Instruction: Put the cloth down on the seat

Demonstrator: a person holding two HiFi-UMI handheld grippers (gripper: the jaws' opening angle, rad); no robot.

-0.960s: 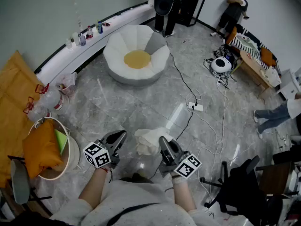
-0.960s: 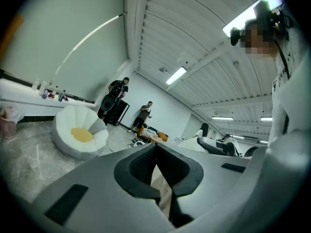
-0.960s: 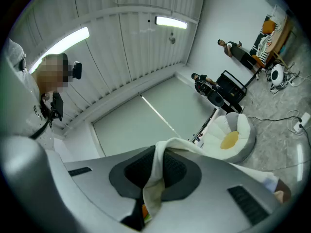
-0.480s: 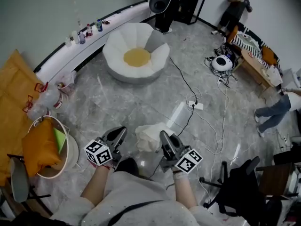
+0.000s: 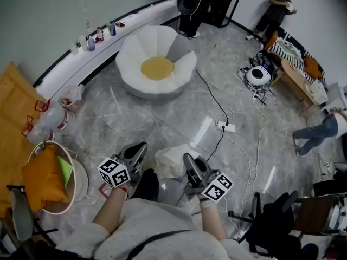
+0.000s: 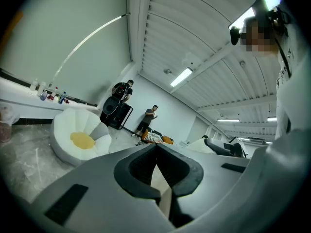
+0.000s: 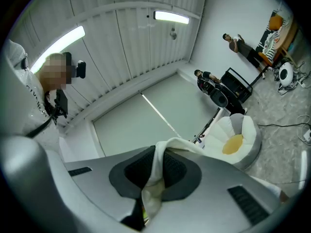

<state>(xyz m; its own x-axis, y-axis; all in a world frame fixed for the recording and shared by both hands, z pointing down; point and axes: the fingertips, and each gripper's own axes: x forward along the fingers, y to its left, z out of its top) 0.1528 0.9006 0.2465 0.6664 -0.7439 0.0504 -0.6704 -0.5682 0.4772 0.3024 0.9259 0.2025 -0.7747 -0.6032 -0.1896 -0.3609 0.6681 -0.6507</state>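
Grey marbled floor fills the room under pale walls. At the far left a large orange sheet lies beside a round basket that holds an orange cushion. A curved white ledge along the wall carries a few small bottles, whose labels are too small to read. The left gripper is held low in front of the person with its fingers together at the tips and nothing pinched; its cube bears black-and-white square markers. Beyond it, well apart from both grippers, stands the seat, a white petal-shaped cushion with a yellow centre and nothing on it. The cloth, a cream bundle, hangs just above the floor between the two grippers, clamped in the fingers of the right gripper, which carries its own marker cube. A black cable runs across the floor to a white power strip, and a person stands by the far wall at the right. Compared with a second ago, a dark shoe has come forward between the grippers, while the cloth stays gripped and still short of the seat.
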